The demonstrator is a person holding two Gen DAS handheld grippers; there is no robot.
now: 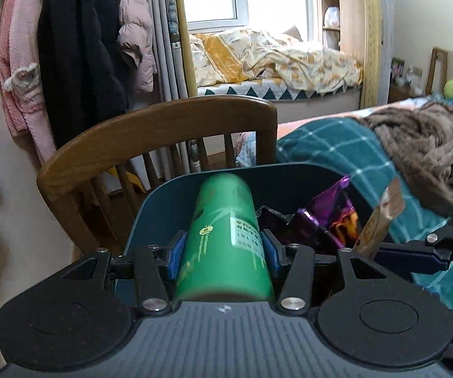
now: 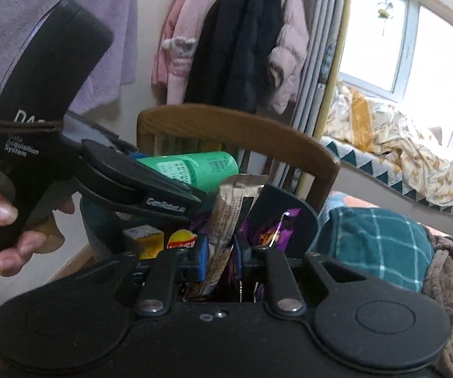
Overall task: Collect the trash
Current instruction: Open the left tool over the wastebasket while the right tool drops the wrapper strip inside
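Observation:
My left gripper is shut on a green can and holds it over the dark blue bin; the can also shows in the right wrist view. My right gripper is shut on a beige snack wrapper and holds it upright over the bin; the wrapper shows in the left wrist view too. Inside the bin lie a purple wrapper, a yellow carton and a red-yellow packet.
A wooden chair stands right behind the bin. Coats hang on the wall at left. A bed with a teal checked blanket and a brown throw is at right. A window bench with bedding lies beyond.

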